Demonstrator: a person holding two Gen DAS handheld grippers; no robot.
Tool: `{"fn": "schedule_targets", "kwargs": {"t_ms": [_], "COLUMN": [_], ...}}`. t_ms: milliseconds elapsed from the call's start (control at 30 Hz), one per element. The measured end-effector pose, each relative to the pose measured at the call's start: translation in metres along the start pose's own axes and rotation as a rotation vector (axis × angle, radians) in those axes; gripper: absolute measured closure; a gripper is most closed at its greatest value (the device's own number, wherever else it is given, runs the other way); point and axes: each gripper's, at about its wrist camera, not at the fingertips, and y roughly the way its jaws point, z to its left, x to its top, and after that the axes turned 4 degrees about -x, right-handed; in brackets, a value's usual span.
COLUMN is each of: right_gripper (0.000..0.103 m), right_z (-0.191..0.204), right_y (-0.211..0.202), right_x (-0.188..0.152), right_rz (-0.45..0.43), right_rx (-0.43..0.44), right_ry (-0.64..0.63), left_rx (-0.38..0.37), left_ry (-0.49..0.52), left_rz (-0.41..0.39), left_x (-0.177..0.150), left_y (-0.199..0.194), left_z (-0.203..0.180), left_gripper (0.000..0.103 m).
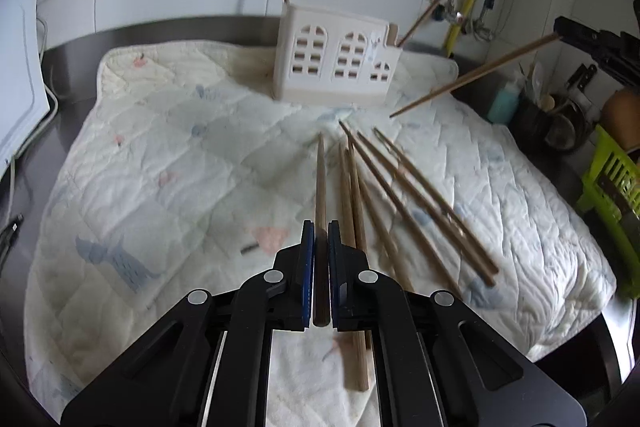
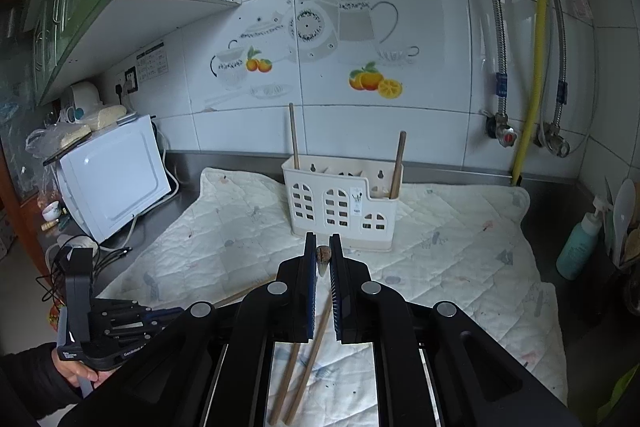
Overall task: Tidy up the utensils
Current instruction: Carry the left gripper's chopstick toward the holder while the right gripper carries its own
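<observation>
Clamped in the left tool point(image 1: 320, 239), one chopstick point(image 1: 320, 179) points ahead toward the holder point(image 1: 336, 61); loose chopsticks point(image 1: 400, 199) lie just right. Right tool point(image 2: 323, 247) grips another chopstick point(image 2: 323, 254).

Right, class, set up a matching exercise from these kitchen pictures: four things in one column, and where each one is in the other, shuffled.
Things:
1. left gripper
2. utensil holder
3. loose chopsticks
4. soap bottle

Places or states:
A. lying on the quilted cloth
B. standing at the right end of the counter
C. shut on a chopstick
D. upright near the tiled wall, two chopsticks in it

Pairs: 1-C, 2-D, 3-A, 4-B
</observation>
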Motion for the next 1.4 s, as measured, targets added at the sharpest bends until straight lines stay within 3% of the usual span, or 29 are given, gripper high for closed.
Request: {"fn": "schedule_targets", "kwargs": {"t_ms": [300,500,667,767,833,1100,1300,1400], "right_gripper": [0.097,0.097,0.097,0.097,0.097,0.097,0.097,0.097], "right_z": [0.004,0.003,0.006,0.005,0.006,0.009,0.007,0.007], "right_y": [-0.003,-0.001,-0.003,-0.003,-0.001,0.010,0.013,0.011], "right_x": [0.015,0.031,0.034,0.030,0.027,0.016,0.013,0.012], "right_rz": [-0.029,-0.045,-0.048,-0.044,-0.037,-0.004,0.002,-0.002], "right_rx": [0.005,0.010,0.006,0.010,0.017,0.025,0.022,0.024], "right_ry": [-0.015,-0.010,-0.032,-0.033,-0.029,-0.025,-0.020,-0.016], "left_rx": [0.006,-0.011,-0.011,-0.017,-0.014,0.001,0.005,0.001], "left_ry": [0.012,0.012,0.033,0.056,0.058,0.046,0.015,-0.020], "left_rz": [-0.031,-0.079,-0.004,0.035,0.073,0.160,0.181,0.170], "left_x": [0.013,0.041,0.042,0.027,0.015,-0.015,-0.015,-0.010], "left_y": [-0.006,-0.004,0.004,0.006,0.011,0.035,0.041,0.038], "left_z": [0.000,-0.002,-0.002,-0.001,0.000,0.009,0.015,0.016], "left_gripper": [0.098,0.098,0.096,0.080,0.078,0.079,0.096,0.097]}}
